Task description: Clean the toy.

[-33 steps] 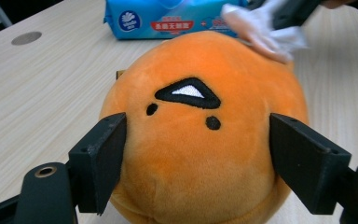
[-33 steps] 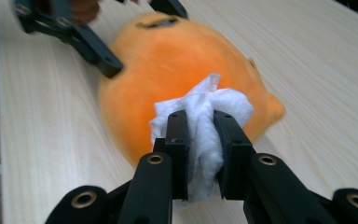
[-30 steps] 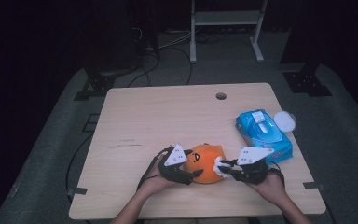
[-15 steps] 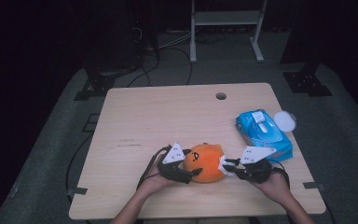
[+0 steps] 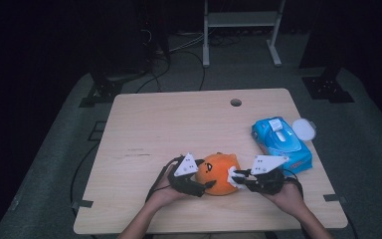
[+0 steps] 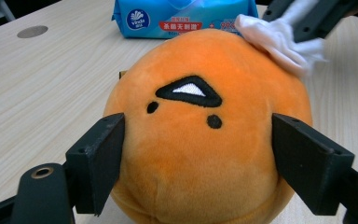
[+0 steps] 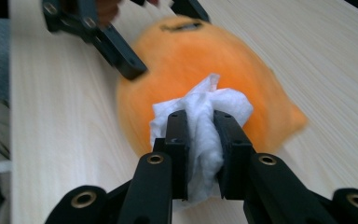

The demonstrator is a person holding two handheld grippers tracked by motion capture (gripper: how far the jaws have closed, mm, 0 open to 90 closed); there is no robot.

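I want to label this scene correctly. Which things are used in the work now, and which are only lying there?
In use: orange plush toy, white wipe, left gripper, right gripper.
Lying about: blue wipes pack, round white lid.

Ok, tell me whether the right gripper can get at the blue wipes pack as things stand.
Probably yes, but not to grasp it: the wipes pack lies just beyond the right gripper with bare table between, yet its jaws are shut on the white wipe.

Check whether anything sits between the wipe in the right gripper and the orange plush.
Nothing visible does. The white wipe clamped in the right gripper already lies against the orange plush toy, which the left gripper holds by its sides.
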